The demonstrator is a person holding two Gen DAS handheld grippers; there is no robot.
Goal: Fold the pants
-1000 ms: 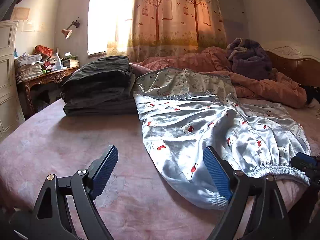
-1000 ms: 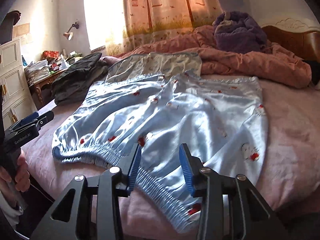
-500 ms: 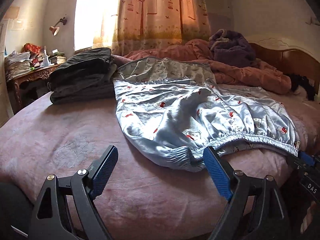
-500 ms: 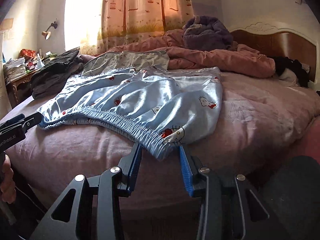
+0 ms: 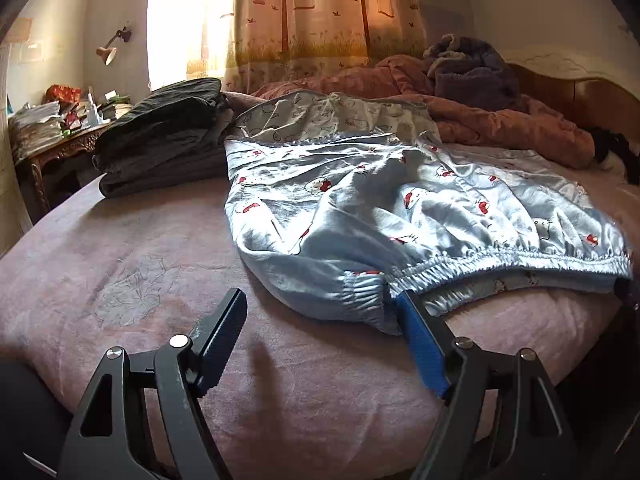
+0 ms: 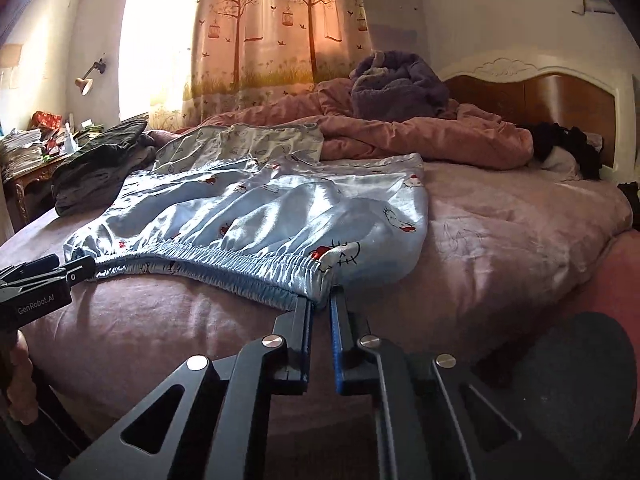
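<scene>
We have the pale blue satin pants (image 5: pixel 400 208) spread flat on the pink bed (image 5: pixel 140 248), waistband toward us at the near edge and the legs running back toward the rumpled quilt (image 6: pixel 432 140). Our right tool (image 6: pixel 320 304) is nearly closed, and the right corner of the elastic waistband (image 6: pixel 248 268) sits at its tips; the fabric appears pinched there, though how deep the bite goes we cannot tell. Our left tool (image 5: pixel 320 316) stands wide, its blue pad just touching the waistband's left end and nothing between its fingers. We judge the step in hand to be securing both waistband corners before folding. To do it well, we should slide the left tool forward so both layers of elastic sit well between the pads, then close firmly, since satin slips easily. Both grips should match in depth, so that the band lifts level and the legs stay straight. We should lift only slightly, keep the band taut between the tools, and carry one corner over to the other so the side seams meet. Counting what lies here: one pair of blue pants, two tools, one stack of dark folded clothes (image 5: pixel 160 140) at the far left of the bed, one light printed cloth (image 5: pixel 332 120) beyond the legs, one purple heap (image 6: pixel 400 88) on the quilt, and one cluttered tabletop (image 5: pixel 52 148) beside the bed.
</scene>
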